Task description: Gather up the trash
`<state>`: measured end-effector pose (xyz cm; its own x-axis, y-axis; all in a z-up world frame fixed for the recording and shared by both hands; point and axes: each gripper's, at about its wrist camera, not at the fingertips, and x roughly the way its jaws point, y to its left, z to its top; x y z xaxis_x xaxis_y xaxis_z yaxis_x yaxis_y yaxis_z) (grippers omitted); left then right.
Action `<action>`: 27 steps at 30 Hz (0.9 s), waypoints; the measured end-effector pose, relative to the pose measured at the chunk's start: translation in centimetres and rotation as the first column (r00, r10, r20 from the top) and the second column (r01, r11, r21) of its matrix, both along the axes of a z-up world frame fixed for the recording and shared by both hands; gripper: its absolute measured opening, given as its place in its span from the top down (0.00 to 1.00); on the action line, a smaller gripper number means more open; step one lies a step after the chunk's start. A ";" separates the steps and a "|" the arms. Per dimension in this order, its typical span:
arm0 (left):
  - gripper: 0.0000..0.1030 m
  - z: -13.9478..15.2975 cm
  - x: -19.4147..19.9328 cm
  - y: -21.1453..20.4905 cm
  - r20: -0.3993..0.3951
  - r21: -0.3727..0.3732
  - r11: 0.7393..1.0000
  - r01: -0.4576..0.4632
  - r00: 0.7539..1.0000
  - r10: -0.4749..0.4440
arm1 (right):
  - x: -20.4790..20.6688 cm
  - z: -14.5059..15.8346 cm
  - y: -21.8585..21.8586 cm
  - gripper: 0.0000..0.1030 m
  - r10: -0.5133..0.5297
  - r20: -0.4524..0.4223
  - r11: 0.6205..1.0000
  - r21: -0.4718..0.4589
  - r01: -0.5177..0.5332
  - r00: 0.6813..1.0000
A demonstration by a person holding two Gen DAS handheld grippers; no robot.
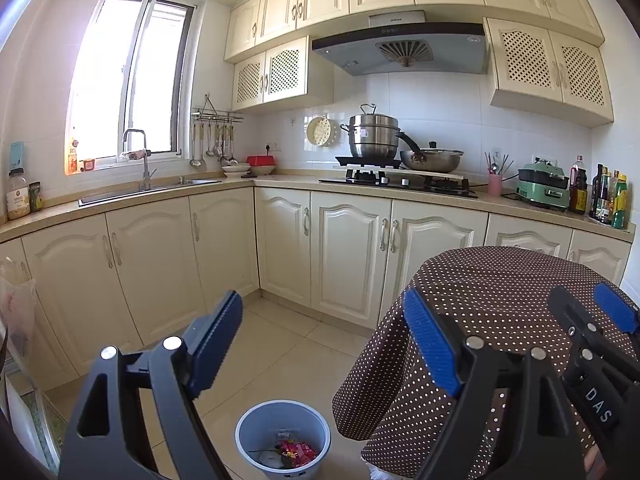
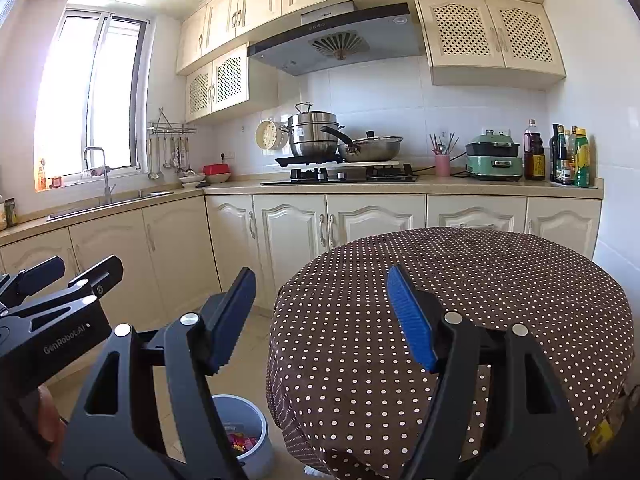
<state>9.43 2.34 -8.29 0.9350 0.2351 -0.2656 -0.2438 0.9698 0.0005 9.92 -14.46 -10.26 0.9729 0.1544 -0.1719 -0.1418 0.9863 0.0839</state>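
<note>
My left gripper (image 1: 324, 344) and right gripper (image 2: 322, 318) were both spread wide, holding nothing.
The bin (image 1: 248, 428) stood on the floor beside the table (image 1: 500, 280), wrappers (image 1: 294, 450) inside.

Home kitchen: hob (image 2: 339, 177), sink (image 1: 150, 191), cabinets (image 1: 352, 252).

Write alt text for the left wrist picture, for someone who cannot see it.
Two open gripper fingers with blue pads frame a kitchen floor where a small bin holds red wrappers, beside a round table under a brown dotted cloth. The right gripper pokes in at the right edge. Behind are cream cabinets, a sink and a stove with pots.
</note>
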 end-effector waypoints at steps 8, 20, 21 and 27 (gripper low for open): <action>0.21 -0.1 0.2 0.1 -0.006 -0.003 1.000 -0.001 1.000 0.001 | 0.1 -0.1 0.3 0.34 0.004 -0.006 1.000 -0.003 -0.004 1.000; 0.21 -0.1 0.2 0.2 -0.004 -0.009 1.000 0.002 1.000 -0.002 | 0.1 -0.2 0.7 0.34 0.007 -0.007 1.000 -0.005 -0.007 1.000; 0.21 -0.1 0.1 0.2 -0.004 -0.010 1.000 0.002 1.000 -0.002 | 0.1 -0.2 0.7 0.33 0.006 -0.007 1.000 -0.006 -0.006 1.000; 0.21 -0.2 0.2 0.2 -0.008 -0.010 1.000 -0.001 1.000 0.001 | 0.2 -0.4 0.9 0.33 0.009 -0.012 1.000 -0.008 -0.009 1.000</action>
<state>9.60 2.55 -8.51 0.9324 0.2335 -0.2758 -0.2450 0.9695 -0.0076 10.08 -13.58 -10.69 0.9693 0.1619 -0.1851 -0.1499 0.9857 0.0774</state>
